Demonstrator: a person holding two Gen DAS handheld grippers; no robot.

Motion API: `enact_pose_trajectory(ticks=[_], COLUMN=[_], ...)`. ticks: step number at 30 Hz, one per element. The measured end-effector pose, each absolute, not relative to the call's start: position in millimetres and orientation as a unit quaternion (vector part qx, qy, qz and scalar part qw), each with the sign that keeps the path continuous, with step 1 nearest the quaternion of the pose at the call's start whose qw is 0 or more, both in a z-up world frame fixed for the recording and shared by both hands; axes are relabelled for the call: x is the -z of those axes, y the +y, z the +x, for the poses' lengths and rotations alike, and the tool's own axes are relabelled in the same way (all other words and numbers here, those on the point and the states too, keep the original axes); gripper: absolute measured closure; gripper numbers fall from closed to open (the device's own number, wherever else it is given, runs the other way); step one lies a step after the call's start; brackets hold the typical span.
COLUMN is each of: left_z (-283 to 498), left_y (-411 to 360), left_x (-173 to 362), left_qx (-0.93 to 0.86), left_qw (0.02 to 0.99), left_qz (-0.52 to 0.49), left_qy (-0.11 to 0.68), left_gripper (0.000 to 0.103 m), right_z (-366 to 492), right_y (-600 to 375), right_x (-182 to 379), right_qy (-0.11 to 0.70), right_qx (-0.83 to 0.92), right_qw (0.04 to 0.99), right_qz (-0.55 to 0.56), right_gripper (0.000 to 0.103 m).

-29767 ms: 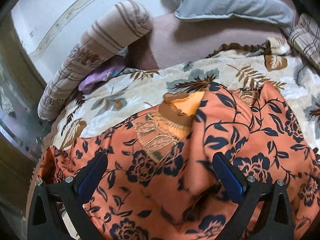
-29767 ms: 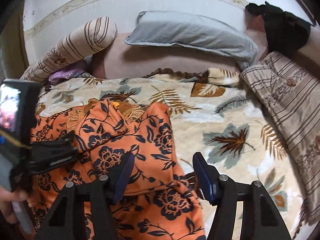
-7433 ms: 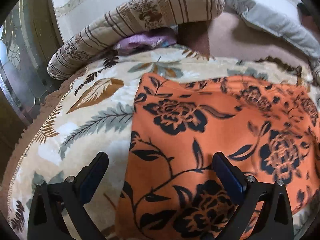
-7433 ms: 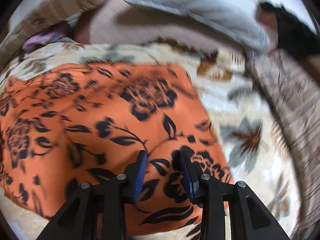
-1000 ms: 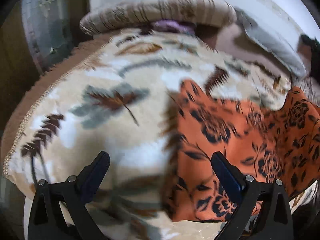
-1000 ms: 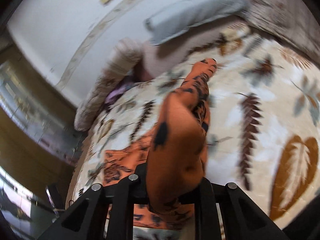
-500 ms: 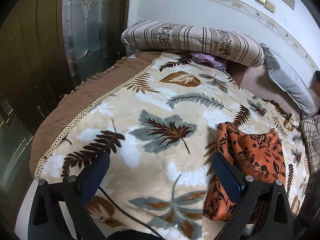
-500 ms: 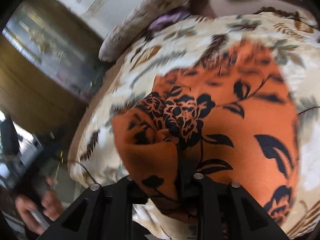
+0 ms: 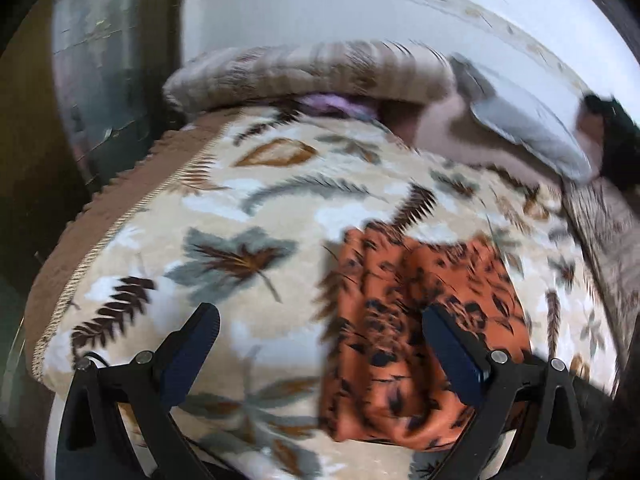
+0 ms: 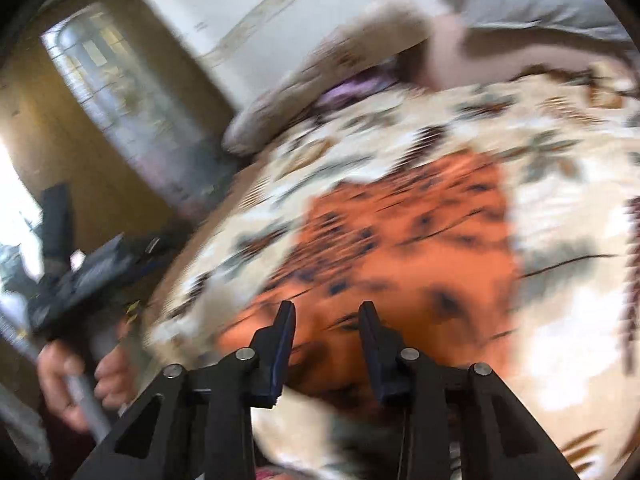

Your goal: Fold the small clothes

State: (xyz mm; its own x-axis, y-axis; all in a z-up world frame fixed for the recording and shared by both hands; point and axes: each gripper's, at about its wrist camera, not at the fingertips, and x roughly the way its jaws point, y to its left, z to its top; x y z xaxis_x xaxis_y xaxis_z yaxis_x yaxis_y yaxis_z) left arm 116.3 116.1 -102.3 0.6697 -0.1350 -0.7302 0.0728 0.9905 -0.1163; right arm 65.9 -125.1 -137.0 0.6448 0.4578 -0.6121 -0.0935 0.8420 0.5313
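Note:
An orange garment with dark flower print (image 9: 420,320) lies folded in a block on the leaf-patterned blanket (image 9: 224,248), near the bed's front edge. It also shows, blurred, in the right wrist view (image 10: 400,248). My left gripper (image 9: 320,344) is open and empty above the blanket, its right finger over the garment's left part. My right gripper (image 10: 326,332) is open, with a gap between its jaws, just above the garment's near edge and holding nothing. The left gripper and the hand on it show in the right wrist view (image 10: 84,276).
A striped bolster (image 9: 304,76) and a grey pillow (image 9: 532,128) lie at the head of the bed, with a purple cloth (image 9: 336,104) under the bolster. A striped folded blanket (image 9: 600,216) lies at the right. A glass-panelled door (image 9: 108,60) stands left of the bed.
My right gripper has let go of the garment and opened; the garment now lies flat on the blanket. My left gripper has moved in closer to the bed and the garment.

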Motion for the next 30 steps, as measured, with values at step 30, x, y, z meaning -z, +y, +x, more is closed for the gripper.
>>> enact_pose_trajectory(ticks=[30], left_z=[102.6], left_y=[60.5], left_x=[207.7], left_qx=[0.103], left_qw=[0.895], left_qz=[0.052], left_qy=[0.430], left_gripper=[0.021], right_z=[211.6], right_y=[-136.4], right_x=[199.2], right_qy=[0.512], right_qx=[-0.079], right_qw=[0.848], right_qz=[0.111], right_gripper=[0.070])
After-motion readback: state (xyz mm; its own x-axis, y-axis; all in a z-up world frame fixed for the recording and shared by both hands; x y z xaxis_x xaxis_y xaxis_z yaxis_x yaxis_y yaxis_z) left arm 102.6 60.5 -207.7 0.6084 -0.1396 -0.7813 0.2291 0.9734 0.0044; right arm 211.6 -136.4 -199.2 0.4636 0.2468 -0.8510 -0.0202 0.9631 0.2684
